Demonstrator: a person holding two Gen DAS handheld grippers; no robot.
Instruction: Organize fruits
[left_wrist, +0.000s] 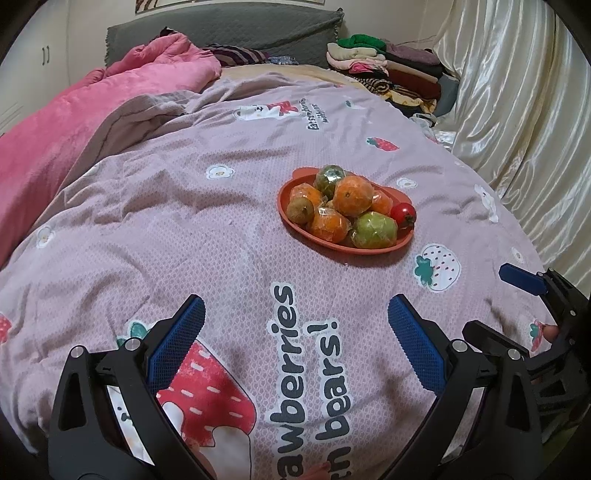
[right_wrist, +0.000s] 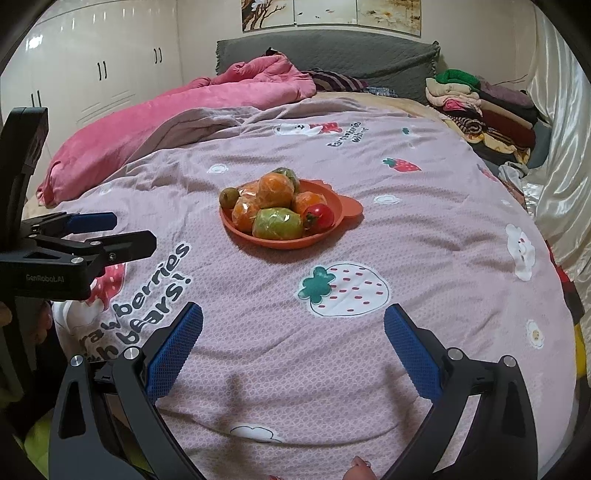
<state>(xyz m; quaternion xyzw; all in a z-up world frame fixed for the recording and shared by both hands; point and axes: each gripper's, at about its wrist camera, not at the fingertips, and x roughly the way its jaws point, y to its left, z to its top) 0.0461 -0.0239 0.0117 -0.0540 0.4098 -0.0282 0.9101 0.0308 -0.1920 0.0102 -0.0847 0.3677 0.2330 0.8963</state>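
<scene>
Orange plate (left_wrist: 291, 221) on the quilt (left_wrist: 221, 236) gathers all fruits (left_wrist: 352, 201) in one heap — so left gripper (left_wrist: 295, 341) and right gripper (right_wrist: 293, 341) hover well apart from it, both spread wide, grasping nothing.

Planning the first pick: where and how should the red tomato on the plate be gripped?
Grip the red tomato across its round middle, coming from above on the near right side with the right hand-held gripper, which is open. It sits at the orange plate rim, exposed there; the wrapped green fruit crowds its left.
</scene>
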